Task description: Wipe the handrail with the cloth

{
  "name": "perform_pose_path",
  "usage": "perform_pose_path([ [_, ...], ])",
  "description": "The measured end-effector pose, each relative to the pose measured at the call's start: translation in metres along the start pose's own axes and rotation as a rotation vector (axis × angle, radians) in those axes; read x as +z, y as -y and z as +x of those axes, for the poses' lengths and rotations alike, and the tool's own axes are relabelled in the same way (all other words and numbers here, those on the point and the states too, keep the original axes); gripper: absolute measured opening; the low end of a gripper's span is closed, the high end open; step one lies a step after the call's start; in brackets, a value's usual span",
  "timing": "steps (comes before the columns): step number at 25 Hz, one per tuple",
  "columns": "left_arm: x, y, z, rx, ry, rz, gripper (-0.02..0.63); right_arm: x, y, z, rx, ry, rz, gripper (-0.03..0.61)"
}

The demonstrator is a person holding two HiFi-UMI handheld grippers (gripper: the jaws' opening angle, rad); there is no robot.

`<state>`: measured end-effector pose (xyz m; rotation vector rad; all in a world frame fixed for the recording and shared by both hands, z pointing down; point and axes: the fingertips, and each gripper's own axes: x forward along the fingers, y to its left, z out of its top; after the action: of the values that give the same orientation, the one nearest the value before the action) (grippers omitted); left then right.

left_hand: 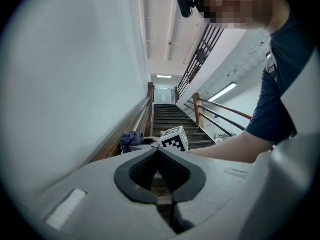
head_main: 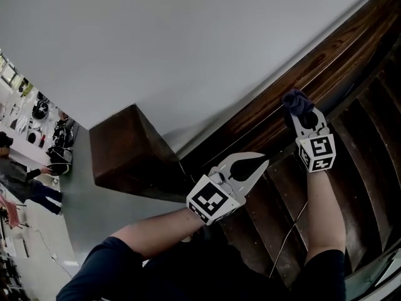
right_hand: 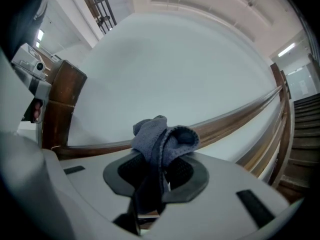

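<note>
Cloth [right_hand: 162, 139], blue and bunched, sits clamped between the jaws of the right gripper [right_hand: 160, 173]. Its folds spill out past the tips just in front of the wooden handrail [right_hand: 240, 116], which runs along the white wall [head_main: 188, 42]; whether it touches the rail cannot be told. The left gripper [head_main: 262, 163] hangs lower over the dark stair treads [head_main: 369, 137], jaws closed tip to tip with nothing between them.

I stand on a dark wooden staircase [head_main: 369, 149] beside a plain pale grey wall [head_main: 188, 42]. A brown wooden post [head_main: 125, 152] stands by a grey floor [head_main: 88, 212]. A strip light [left_hand: 164, 76] glows overhead.
</note>
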<state>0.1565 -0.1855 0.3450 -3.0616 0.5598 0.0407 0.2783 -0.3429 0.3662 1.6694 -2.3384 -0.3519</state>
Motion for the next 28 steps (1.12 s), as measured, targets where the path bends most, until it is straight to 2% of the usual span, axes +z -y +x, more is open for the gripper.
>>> perform_pose_path([
  [5,0.010,0.012,-0.026,-0.027,0.008,-0.016,0.005,0.022,-0.040,-0.031,0.024,0.018,0.032,0.100],
  [9,0.004,0.029,-0.055,-0.055,0.008,-0.024,0.005,0.031,-0.088,-0.064,0.052,0.032,0.057,0.100],
  [13,0.003,0.042,-0.095,-0.093,0.012,-0.046,0.005,0.058,-0.138,-0.092,0.057,0.055,0.067,0.101],
  [19,0.000,0.061,-0.111,-0.155,0.012,-0.059,0.005,0.079,-0.170,-0.130,0.055,0.088,0.099,0.100],
  [22,0.000,0.068,-0.136,-0.174,0.015,-0.073,0.004,0.090,-0.203,-0.148,0.070,0.090,0.112,0.100],
  [28,-0.006,0.074,-0.172,-0.198,0.005,-0.089,0.004,0.089,-0.256,-0.170,0.104,0.073,0.160,0.100],
])
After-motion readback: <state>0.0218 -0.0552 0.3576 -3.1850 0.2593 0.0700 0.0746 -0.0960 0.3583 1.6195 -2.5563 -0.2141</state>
